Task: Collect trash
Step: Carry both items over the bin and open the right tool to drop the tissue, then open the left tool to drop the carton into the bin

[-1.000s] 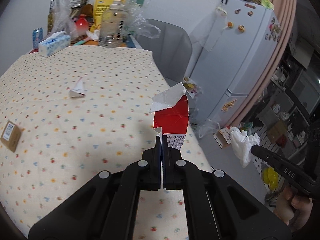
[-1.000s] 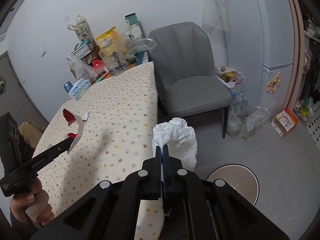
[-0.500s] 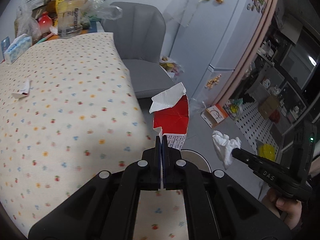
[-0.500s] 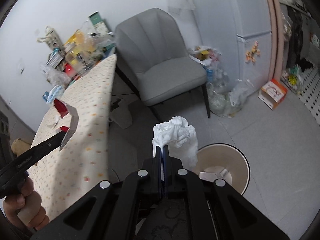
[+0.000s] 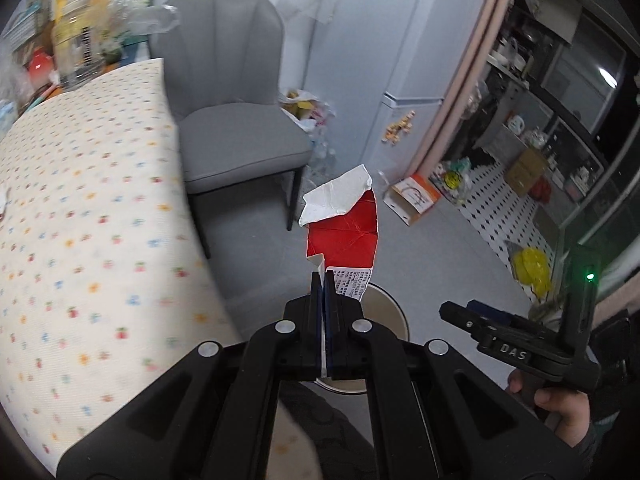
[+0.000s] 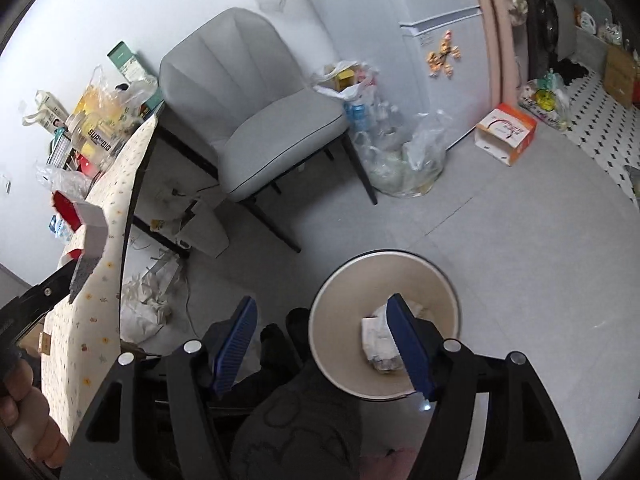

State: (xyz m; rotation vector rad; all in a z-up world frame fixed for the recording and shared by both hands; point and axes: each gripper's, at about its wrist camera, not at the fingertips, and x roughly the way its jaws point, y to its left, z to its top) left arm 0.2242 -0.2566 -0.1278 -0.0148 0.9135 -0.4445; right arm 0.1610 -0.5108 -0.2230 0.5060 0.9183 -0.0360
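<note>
My left gripper (image 5: 323, 280) is shut on a torn red and white wrapper (image 5: 344, 236), held up in the air beyond the table edge, above the round beige bin (image 5: 390, 312) on the floor. My right gripper (image 6: 322, 312) is open and empty, hovering over the bin (image 6: 384, 276). White crumpled paper (image 6: 378, 340) lies inside the bin. The wrapper (image 6: 80, 216) and left gripper also show at the left of the right wrist view. The right gripper (image 5: 472, 318) shows at the lower right of the left wrist view.
A table with a dotted cloth (image 5: 80, 208) is on the left, with clutter at its far end. A grey chair (image 6: 256, 120) stands behind the bin. Plastic bags of trash (image 6: 400, 160) and an orange box (image 6: 506, 132) sit by the fridge (image 6: 440, 40).
My right gripper opened and dropped the white crumpled tissue into the bin. My left gripper swung right, off the table toward the bin, still holding the wrapper.
</note>
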